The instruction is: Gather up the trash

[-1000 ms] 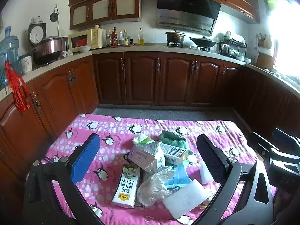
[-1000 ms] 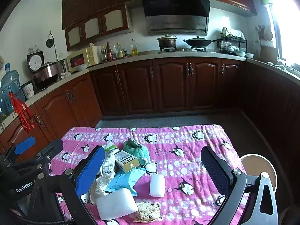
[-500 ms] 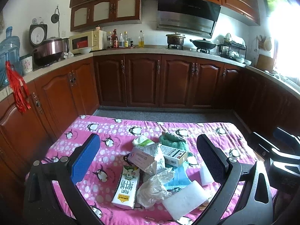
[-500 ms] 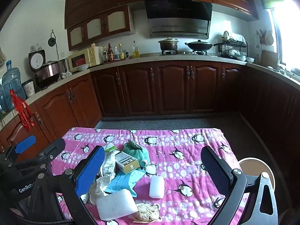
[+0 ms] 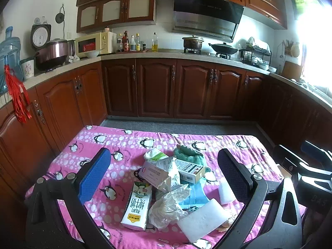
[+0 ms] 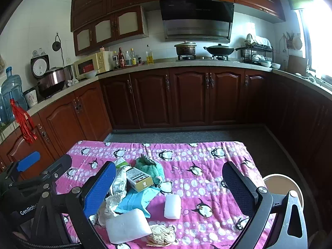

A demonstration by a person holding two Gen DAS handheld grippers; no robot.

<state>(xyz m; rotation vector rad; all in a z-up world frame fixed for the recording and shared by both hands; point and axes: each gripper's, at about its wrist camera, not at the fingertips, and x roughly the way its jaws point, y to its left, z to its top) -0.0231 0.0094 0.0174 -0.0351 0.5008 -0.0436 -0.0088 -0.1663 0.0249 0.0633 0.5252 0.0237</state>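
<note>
While nothing is yet held, the trash sits in one loose pile near the front middle of the desk (image 5: 116, 139), on its pink penguin cloth.

- Milk carton (image 5: 137, 206): lies flat at the pile's left edge; looks empty and light, stiff along its long sides. Best pinched across the narrow width.
- Crumpled plastic bag (image 5: 169, 204): soft, slippery, will collapse; take a bunched fold.
- White foam blocks, large (image 6: 128, 225) and small (image 6: 172, 206): light, squashy, easy to dent; grip across flat faces gently.
- Small box (image 6: 139, 178) leans on a green cloth (image 6: 150, 167); rigid, likely to tip when touched.
- Blue packet (image 6: 137, 200) is limp, half buried.

Left hand-held gripper (image 5: 164, 178): jaws wide, hovering over the pile, empty. Right hand-held gripper (image 6: 169, 185): jaws wide, empty, over the small block.
</note>
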